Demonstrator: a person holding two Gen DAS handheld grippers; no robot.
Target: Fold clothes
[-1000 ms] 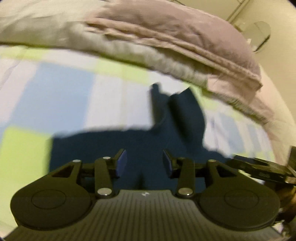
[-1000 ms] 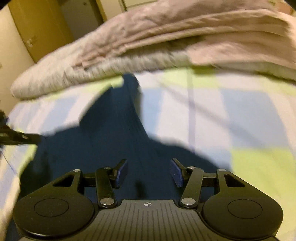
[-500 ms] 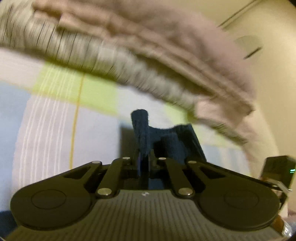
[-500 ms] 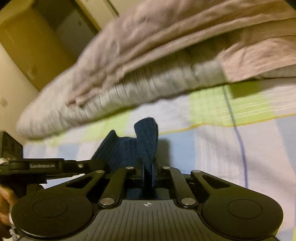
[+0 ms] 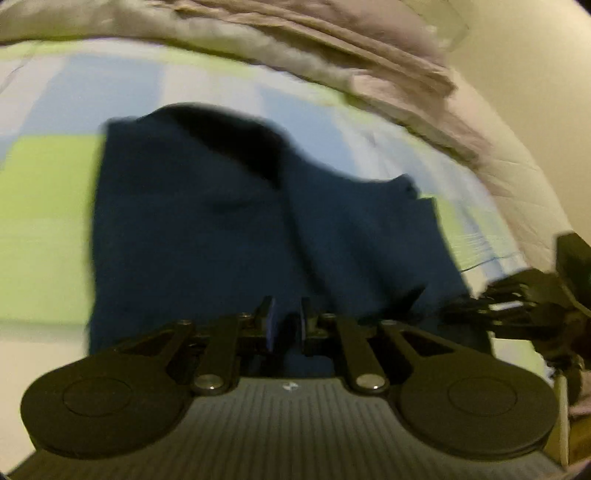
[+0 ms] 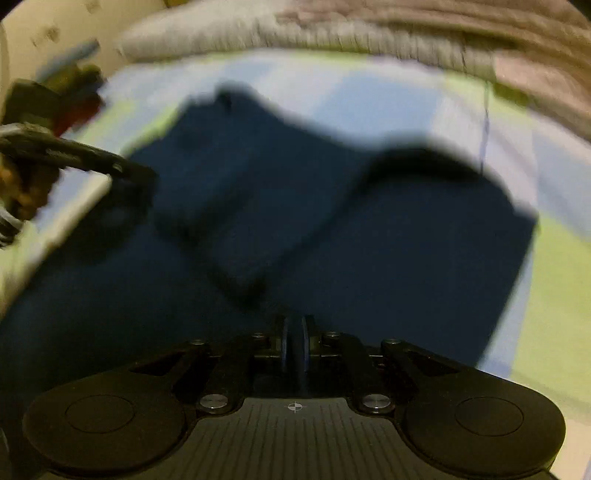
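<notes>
A dark blue garment lies spread on the checked bedsheet, with a raised fold along its far edge. My left gripper pinches a fold of this cloth at the garment's near edge. Its jaws stand a narrow gap apart and are easing open, with the cloth still between the pads. In the right wrist view the same garment fills the middle, and my right gripper is shut tight on its near edge. Each gripper shows in the other's view: the right gripper and the left gripper.
A folded grey and mauve quilt lies across the far side of the bed, and the quilt also shows in the right wrist view. The pale green, blue and white sheet shows around the garment. A cream wall rises beyond the bed.
Both grippers went from open over the garment to shut on its cloth. They then swept back toward the near side, carrying the pinched cloth over the garment.
</notes>
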